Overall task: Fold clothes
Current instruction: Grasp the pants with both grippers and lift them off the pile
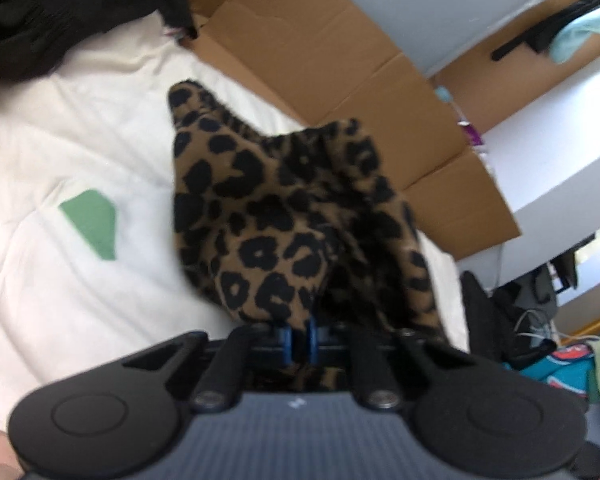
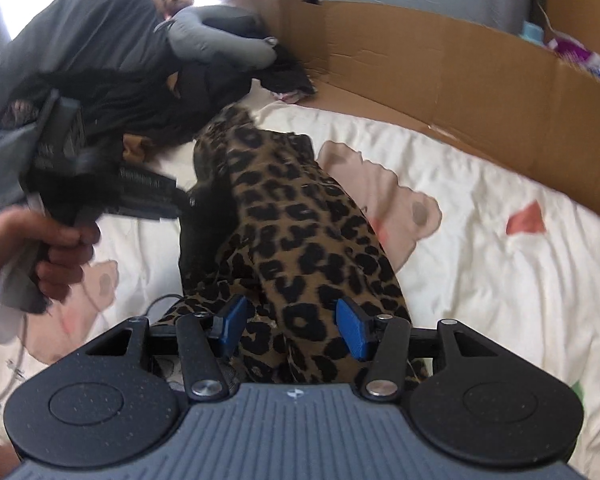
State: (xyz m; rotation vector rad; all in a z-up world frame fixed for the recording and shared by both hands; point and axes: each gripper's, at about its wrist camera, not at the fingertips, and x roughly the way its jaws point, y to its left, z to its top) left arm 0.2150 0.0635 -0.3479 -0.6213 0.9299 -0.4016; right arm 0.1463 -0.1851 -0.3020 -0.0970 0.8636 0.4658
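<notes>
In the left wrist view, the left gripper (image 1: pixel 300 338) has its blue fingers (image 1: pixel 287 340) clenched on a fold of the leopard-print garment (image 1: pixel 284 216), which rises bunched above the white bedsheet (image 1: pixel 60 152), with a cardboard box (image 1: pixel 340 64) behind.

In the right wrist view, the right gripper (image 2: pixel 294 326) is released, its fingers (image 2: pixel 354 330) standing apart on either side of the garment (image 2: pixel 300 232) that lies along the bed. A hand (image 2: pixel 40 248) at left grips the other tool beside a pile of dark clothes (image 2: pixel 100 64).
</notes>
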